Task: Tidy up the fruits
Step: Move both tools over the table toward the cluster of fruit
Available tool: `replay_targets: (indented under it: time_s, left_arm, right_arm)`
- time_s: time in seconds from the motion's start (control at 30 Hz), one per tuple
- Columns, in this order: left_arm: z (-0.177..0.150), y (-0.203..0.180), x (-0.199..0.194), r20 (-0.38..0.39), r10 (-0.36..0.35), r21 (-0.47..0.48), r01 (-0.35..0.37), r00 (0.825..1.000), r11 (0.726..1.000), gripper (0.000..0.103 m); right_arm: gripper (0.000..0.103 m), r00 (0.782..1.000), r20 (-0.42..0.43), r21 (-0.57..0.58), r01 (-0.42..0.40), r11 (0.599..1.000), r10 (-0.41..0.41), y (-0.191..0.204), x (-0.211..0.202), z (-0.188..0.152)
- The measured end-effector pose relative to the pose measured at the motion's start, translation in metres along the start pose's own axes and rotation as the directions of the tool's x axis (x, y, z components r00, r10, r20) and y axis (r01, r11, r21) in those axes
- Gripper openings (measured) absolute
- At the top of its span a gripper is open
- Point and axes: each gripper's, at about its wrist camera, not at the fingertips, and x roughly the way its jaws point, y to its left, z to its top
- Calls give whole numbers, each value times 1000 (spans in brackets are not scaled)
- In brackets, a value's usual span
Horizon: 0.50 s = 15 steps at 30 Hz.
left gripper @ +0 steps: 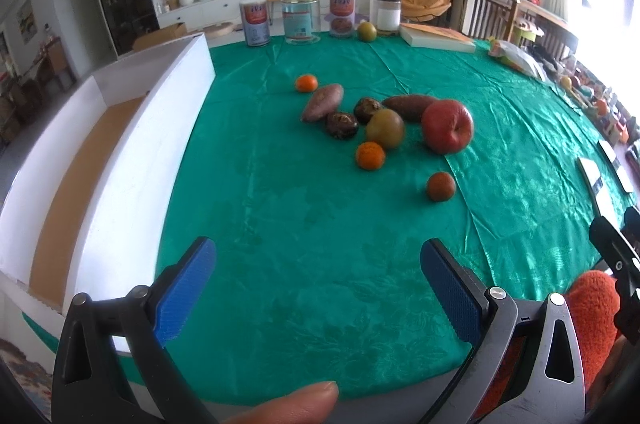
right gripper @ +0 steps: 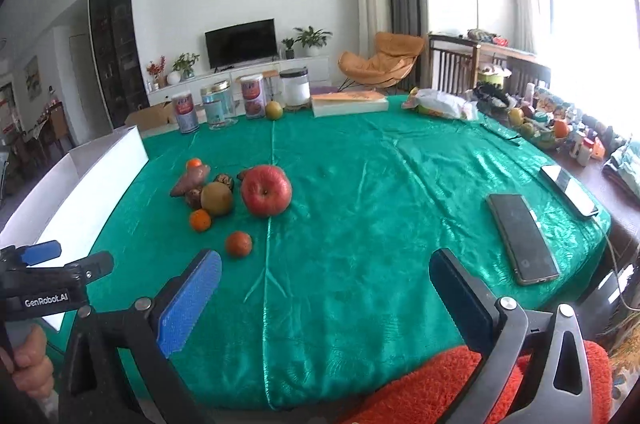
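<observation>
A pile of produce lies mid-table on the green cloth: a red apple (left gripper: 447, 126) (right gripper: 266, 190), a brown-green pear (left gripper: 385, 127) (right gripper: 216, 199), three small oranges (left gripper: 370, 155) (left gripper: 440, 186) (left gripper: 306, 83), two sweet potatoes (left gripper: 322, 102) (left gripper: 410, 106) and two dark mushrooms (left gripper: 342, 124). A white divided box (left gripper: 120, 127) (right gripper: 86, 183) stands at the left. My left gripper (left gripper: 318, 288) is open and empty, near the table's front edge. My right gripper (right gripper: 326, 300) is open and empty, to the right of the pile.
Jars and cans (left gripper: 300, 17), another pear (left gripper: 366, 31) and a book (left gripper: 438, 35) line the far edge. Two phones (right gripper: 522, 238) (right gripper: 568, 189) lie at the right. A plastic bag (right gripper: 440, 103) sits at the back right.
</observation>
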Motion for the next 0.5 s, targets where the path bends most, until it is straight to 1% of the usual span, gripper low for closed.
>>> replay_targets:
  time_s: [0.07,0.13,0.2,0.3,0.43,0.5]
  left_arm:
    - [-4,-3,7,-17,9,13,-8,1000,1000,102]
    - [-8,-4,13,-40,4,15,-4,999,1000,102]
    - [-11,-4,15,-50,-7,12,7,999,1000,102]
    - [-11,-5,14,-41,-9,19,10,999,1000,102]
    - [-8,-4,11,-24,-8,13,9,1000,1000,102]
    - [-8,-4,14,-31,-4,15,5,1000,1000,102]
  right_arm:
    - [103,1000,-26,-23,15,1000,-16,6,6,-10]
    - [103,999,-28,-48,38,998,-40,10,9,-14]
    - [103,999,14,-61,52,997,-51,12,3,-13]
    - [103,996,59,-83,73,994,-68,14,-3,-13]
    - [103,997,30,-88,70,994,-67,14,5,-14]
    - [103,997,19,-83,71,994,-70,12,7,-14]
